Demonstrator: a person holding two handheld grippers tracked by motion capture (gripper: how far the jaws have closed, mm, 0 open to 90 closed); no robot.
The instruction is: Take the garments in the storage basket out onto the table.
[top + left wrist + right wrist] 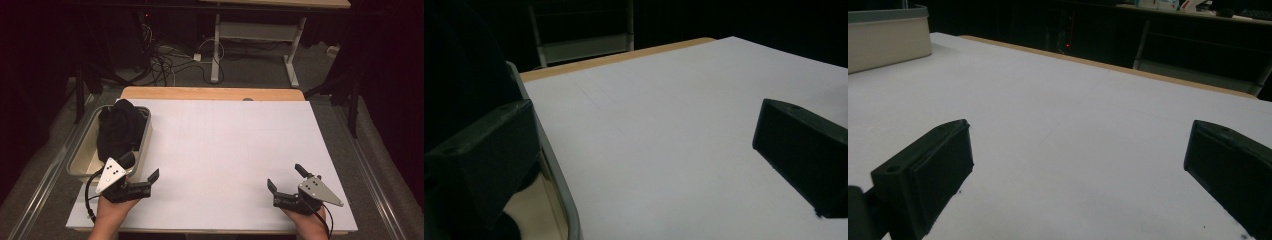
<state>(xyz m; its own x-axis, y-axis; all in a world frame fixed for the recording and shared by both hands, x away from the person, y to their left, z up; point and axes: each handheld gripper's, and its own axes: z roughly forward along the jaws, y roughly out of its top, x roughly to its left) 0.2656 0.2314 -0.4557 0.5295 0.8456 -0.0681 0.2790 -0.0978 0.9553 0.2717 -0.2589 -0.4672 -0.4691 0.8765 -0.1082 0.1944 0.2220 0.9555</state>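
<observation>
Black tongs [141, 167], grey three-cornered plates with dark dots, black trailing cables, bare hands

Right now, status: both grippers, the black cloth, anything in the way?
Left gripper open, empty, beside the bin. Right gripper open, empty, over the white sheet. Black cloth bunched in bin, untouched. Nothing blocking.

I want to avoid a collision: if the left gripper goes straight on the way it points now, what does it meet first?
Probably nothing: ahead of the left gripper lies bare white table. The tub stays just beside its left finger and might be grazed.
</observation>
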